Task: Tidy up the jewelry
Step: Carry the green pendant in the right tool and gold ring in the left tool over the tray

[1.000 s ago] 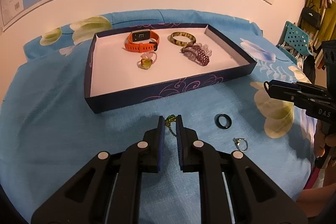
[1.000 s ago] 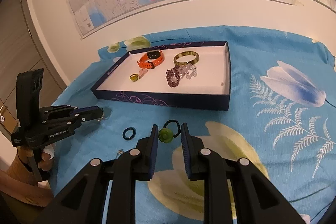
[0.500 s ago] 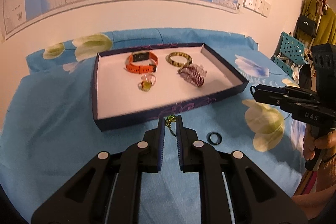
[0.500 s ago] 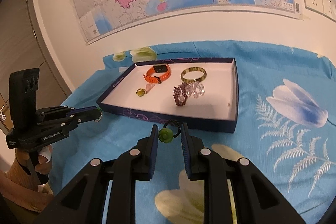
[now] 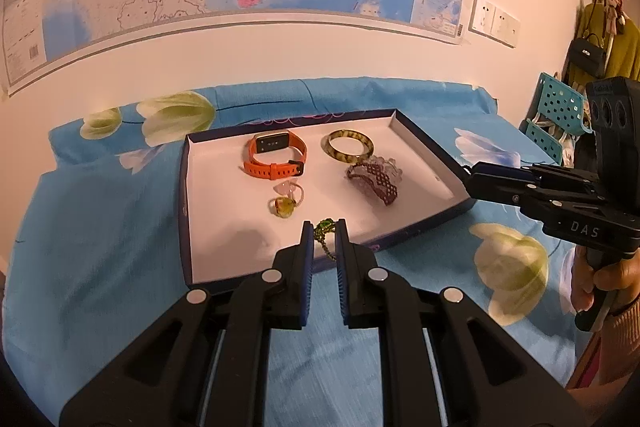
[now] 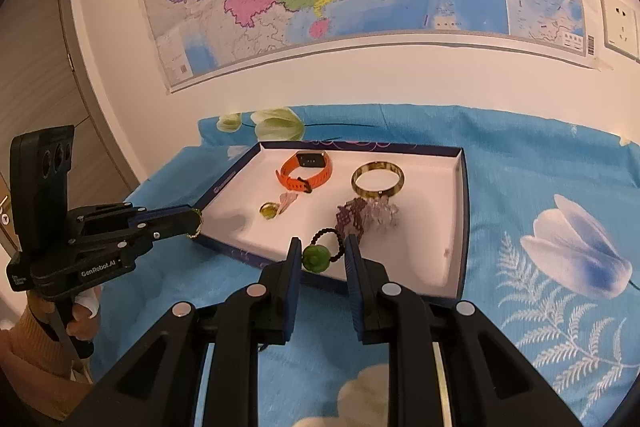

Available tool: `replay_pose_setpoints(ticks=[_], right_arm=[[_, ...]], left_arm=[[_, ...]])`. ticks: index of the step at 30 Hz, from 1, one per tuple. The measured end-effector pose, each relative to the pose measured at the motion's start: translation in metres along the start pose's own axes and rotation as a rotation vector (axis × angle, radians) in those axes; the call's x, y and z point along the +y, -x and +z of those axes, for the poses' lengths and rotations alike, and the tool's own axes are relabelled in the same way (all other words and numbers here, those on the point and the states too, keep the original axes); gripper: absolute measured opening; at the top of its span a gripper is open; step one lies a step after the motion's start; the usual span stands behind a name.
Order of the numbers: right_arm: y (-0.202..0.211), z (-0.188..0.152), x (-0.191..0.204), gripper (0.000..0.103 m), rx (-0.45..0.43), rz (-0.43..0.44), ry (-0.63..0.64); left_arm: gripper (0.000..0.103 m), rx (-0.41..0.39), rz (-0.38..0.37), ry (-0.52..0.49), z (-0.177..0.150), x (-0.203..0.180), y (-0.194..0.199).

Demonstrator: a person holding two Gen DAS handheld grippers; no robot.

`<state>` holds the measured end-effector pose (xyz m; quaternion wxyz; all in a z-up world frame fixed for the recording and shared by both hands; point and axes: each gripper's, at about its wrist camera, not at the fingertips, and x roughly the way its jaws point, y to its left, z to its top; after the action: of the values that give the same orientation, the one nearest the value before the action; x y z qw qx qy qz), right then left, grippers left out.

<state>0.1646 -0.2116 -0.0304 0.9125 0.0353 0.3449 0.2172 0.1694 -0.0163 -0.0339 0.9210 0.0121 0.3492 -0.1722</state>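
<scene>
A dark blue tray (image 5: 185, 195) with a white floor lies on the blue cloth. It holds an orange watch (image 5: 276, 155), a yellow-brown bangle (image 5: 347, 146), a purple bead bracelet (image 5: 376, 179) and a yellow-stone ring (image 5: 283, 205). My left gripper (image 5: 324, 229) is shut on a green-and-gold chain (image 5: 325, 233), held above the tray's front edge. My right gripper (image 6: 320, 253) is shut on a green bead with a black cord loop (image 6: 316, 258), also above the tray's front edge (image 6: 280, 263). Each gripper shows in the other's view, the left (image 6: 196, 219) and the right (image 5: 470, 181).
A wall with a map stands close behind the table. A teal chair (image 5: 554, 115) and hanging bags are at the far right. A wooden door (image 6: 36, 99) is at the left. The cloth around the tray shows printed flowers.
Both grippers have risen and moved forward toward the tray with their pieces held. The black ring and small silver ring on the cloth have dropped out of view.
</scene>
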Motion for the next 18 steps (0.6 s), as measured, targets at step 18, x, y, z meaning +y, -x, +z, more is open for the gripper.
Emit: replay_pose_setpoints(ticks=[18], right_arm=[[-0.034, 0.014, -0.010, 0.020, 0.026, -0.013, -0.027]], left_arm=[[0.011, 0.017, 0.016, 0.009, 0.013, 0.007, -0.028]])
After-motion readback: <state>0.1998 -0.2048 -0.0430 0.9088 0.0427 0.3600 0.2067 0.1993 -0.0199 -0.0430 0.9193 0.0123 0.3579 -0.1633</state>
